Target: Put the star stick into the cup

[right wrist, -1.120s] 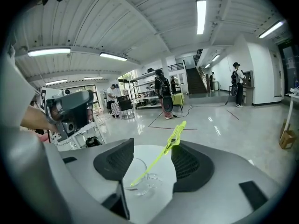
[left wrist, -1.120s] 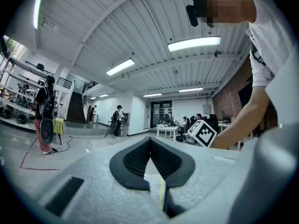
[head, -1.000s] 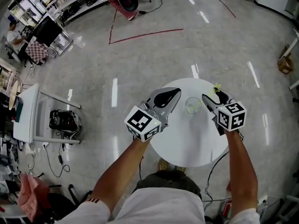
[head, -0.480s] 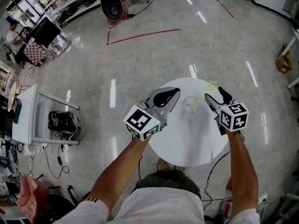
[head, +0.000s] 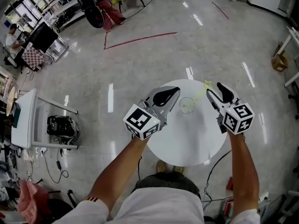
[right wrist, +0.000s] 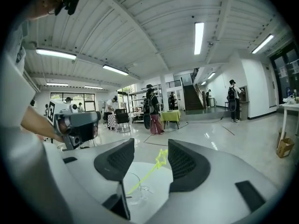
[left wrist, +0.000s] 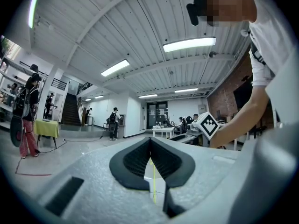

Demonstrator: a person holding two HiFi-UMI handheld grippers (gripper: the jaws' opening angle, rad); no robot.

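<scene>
Star stick (head: 200, 94): yellow, lower end inside clear cup (head: 187, 106), leaning up toward right gripper (head: 217, 91).
Cup: upright on round white table (head: 187, 139).
Right gripper: jaws wide apart, closing; star showing in the gap (untouched by either pad), nothing gripped.
Left gripper (head: 173, 93): pads pressed together at the tips, holding nothing, hovering just beside cup, opposite the right gripper.

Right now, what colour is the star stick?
The star stick is yellow-green, almost neon. It shows best in the right gripper view, leaning in the clear cup.
</scene>
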